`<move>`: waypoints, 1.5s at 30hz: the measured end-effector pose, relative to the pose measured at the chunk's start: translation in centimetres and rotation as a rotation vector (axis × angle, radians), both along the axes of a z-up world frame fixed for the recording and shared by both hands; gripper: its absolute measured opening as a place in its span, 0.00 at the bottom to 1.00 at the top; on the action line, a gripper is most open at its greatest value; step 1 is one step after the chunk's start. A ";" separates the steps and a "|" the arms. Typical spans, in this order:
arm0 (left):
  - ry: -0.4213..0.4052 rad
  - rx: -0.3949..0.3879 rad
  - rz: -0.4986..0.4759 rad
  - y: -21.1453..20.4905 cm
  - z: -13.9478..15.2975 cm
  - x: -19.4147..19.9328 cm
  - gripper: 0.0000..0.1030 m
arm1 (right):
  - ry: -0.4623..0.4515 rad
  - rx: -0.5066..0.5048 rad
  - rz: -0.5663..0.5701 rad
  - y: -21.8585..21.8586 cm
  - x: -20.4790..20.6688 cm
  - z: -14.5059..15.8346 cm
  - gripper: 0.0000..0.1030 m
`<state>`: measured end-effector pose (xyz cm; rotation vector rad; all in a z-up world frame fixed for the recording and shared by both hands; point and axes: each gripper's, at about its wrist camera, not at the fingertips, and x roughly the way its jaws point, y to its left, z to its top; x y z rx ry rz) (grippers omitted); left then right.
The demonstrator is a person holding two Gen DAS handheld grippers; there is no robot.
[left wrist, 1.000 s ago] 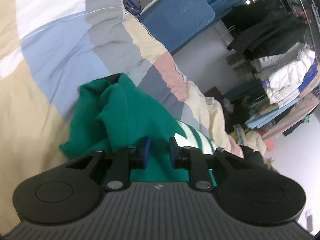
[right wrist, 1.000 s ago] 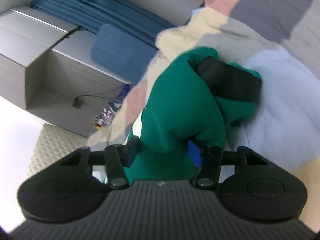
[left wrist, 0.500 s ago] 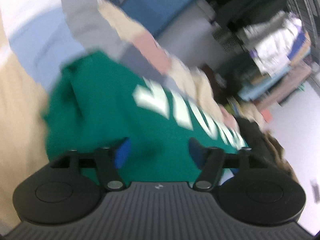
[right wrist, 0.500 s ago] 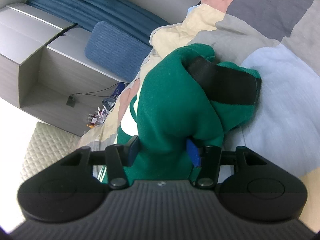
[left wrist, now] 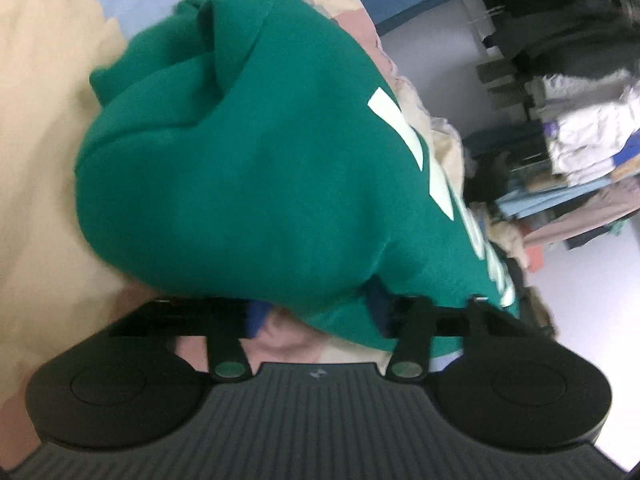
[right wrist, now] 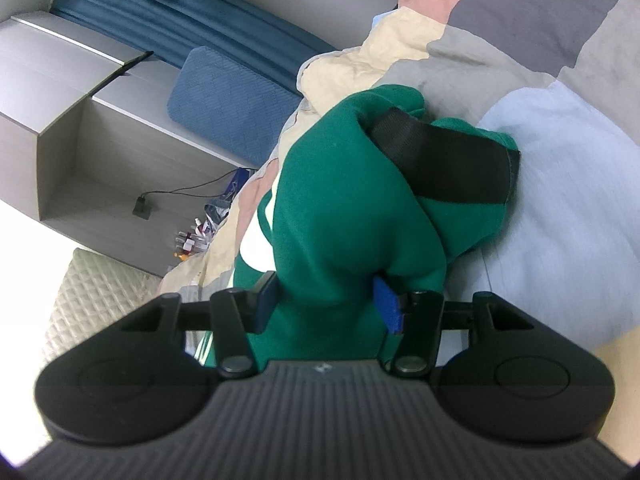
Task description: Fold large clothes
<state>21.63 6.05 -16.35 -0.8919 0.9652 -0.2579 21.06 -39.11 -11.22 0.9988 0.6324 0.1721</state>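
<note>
While both of my grippers sit close over the bed, the green sweatshirt lies bunched on the patchwork quilt right in front of them. My left gripper has its jaws spread wide, and a fold of the green cloth droops between the blue pads; whether they actually pinch it I cannot tell, since the fabric hides the pad faces and that view is a little blurred. My right gripper has its jaws partly closed on a thick wad of the same sweatshirt, both blue pads pressed against the cloth. From the right wrist view the garment's long axis runs away from me, up and to the right, ending in a black ribbed band that rests on a pale blue patch of the quilt. White lettering runs along the sweatshirt's right flank in the left wrist view. Beyond the bed, that view shows a rack of hanging and piled clothes by a pale wall. The right wrist view shows a blue cushion, a blue curtain, and a grey open shelf unit with a charger cable.
</note>
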 end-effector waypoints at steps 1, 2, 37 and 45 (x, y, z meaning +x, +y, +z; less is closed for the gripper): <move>-0.020 0.010 0.000 -0.1 0.6 -0.2 0.30 | 0.001 -0.002 0.001 0.0 0.0 0.0 0.54; -0.044 0.015 0.003 -0.1 1.4 -0.5 0.20 | 0.002 -0.003 0.001 0.1 0.0 0.1 0.54; 0.014 -0.203 0.253 4.1 -3.0 0.9 0.92 | 0.015 -0.026 0.038 1.5 -0.4 -0.6 0.55; -0.072 -0.342 0.348 4.7 -3.7 1.4 0.92 | 0.058 0.033 0.036 2.1 -1.3 -0.9 0.58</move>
